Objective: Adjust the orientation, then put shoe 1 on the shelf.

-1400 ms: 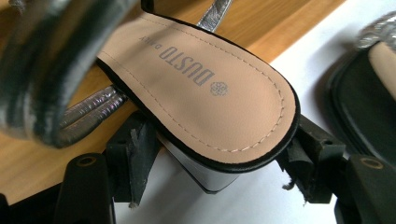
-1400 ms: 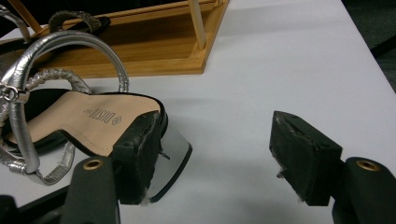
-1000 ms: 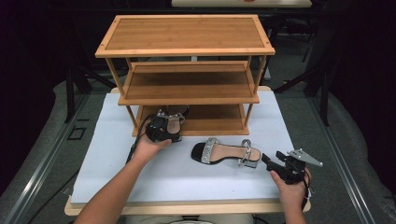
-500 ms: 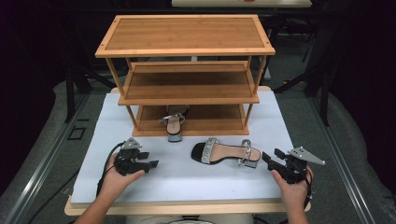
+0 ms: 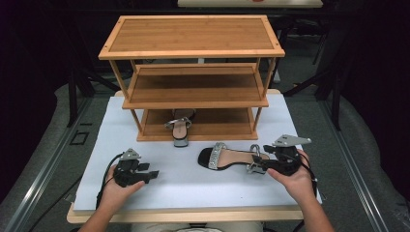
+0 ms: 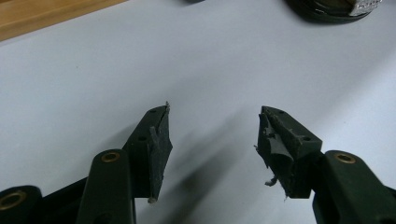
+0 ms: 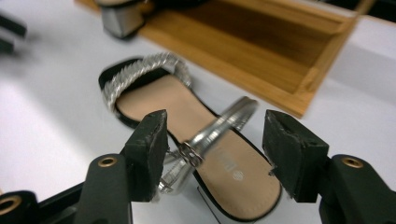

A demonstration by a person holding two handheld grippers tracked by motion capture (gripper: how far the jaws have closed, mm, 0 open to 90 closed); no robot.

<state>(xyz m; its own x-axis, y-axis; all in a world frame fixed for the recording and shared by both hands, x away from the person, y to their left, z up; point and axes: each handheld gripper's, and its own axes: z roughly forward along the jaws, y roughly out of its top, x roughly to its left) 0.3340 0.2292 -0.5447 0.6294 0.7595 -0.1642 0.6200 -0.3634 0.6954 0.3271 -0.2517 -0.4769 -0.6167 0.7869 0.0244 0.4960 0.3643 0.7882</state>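
Jaws of right tool (image 7: 212,154) stood spread around sandal (image 7: 196,140) heel; left tool (image 6: 212,149) gaped, empty, over desk (image 6: 93,79).

Black fingers (image 6: 154,149), brass screws (image 6: 110,157)

Between my right gripper's (image 7: 212,156) matt black jaws I see a sandal (image 7: 196,140) with a smooth tan insole and shiny metallic straps; beyond it the shelf (image 7: 261,56) is warm grained wood. My left gripper's (image 6: 212,149) rubbery pads look frayed above a matt white table (image 6: 140,70)
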